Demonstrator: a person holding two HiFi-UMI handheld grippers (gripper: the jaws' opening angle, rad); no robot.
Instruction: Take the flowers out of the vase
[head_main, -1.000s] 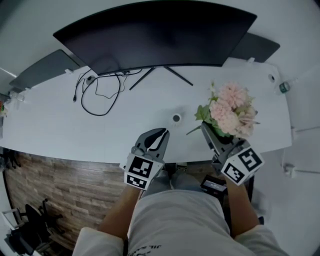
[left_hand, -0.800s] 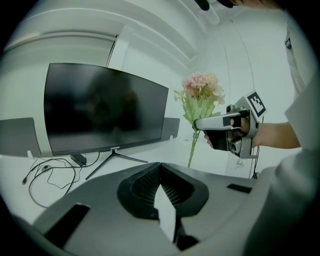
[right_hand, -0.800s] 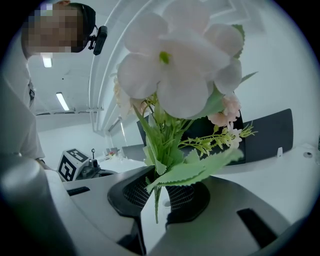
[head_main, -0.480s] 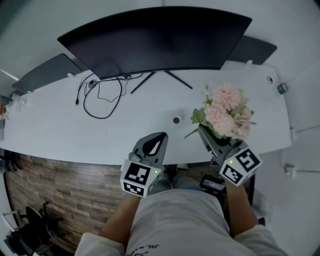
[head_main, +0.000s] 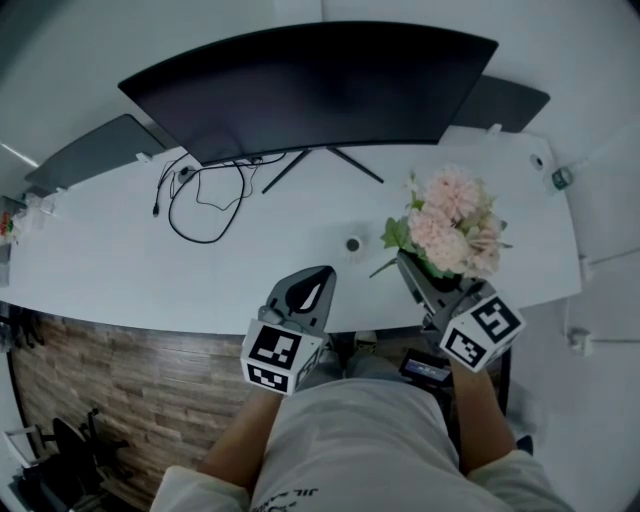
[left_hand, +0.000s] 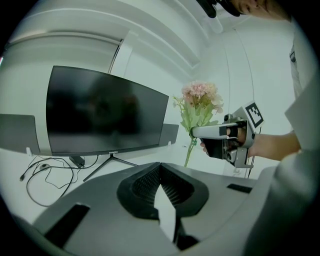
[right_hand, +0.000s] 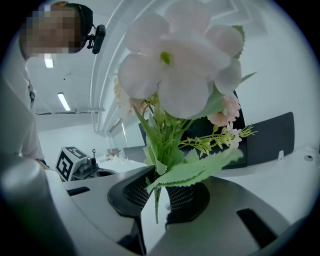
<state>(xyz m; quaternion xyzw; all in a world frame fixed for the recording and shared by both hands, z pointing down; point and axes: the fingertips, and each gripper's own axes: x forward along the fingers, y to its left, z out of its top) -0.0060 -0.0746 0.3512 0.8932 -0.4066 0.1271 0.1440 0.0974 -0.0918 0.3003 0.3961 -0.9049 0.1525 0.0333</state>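
A bunch of pale pink flowers (head_main: 452, 225) with green leaves is held above the white desk (head_main: 120, 260), its stems clamped in my right gripper (head_main: 408, 258). In the right gripper view the stems (right_hand: 152, 197) pass between the ribbed pads and the blooms (right_hand: 175, 65) fill the view. The left gripper view shows that bouquet (left_hand: 200, 97) with its stem hanging free below the right gripper (left_hand: 196, 132). My left gripper (head_main: 322, 272) hovers at the desk's near edge, shut and empty (left_hand: 160, 167). A small round vessel (head_main: 352, 241), possibly the vase, stands on the desk between the grippers.
A wide curved monitor (head_main: 310, 85) on a V-shaped stand spans the back of the desk. A looped black cable (head_main: 205, 205) lies at the left. Dark flat panels stand at the far left (head_main: 85, 150) and behind right (head_main: 510, 100). Wood flooring (head_main: 90, 370) lies below the desk's edge.
My left gripper's jaws have closed and it has lifted slightly. The right gripper keeps the flowers in the same place.
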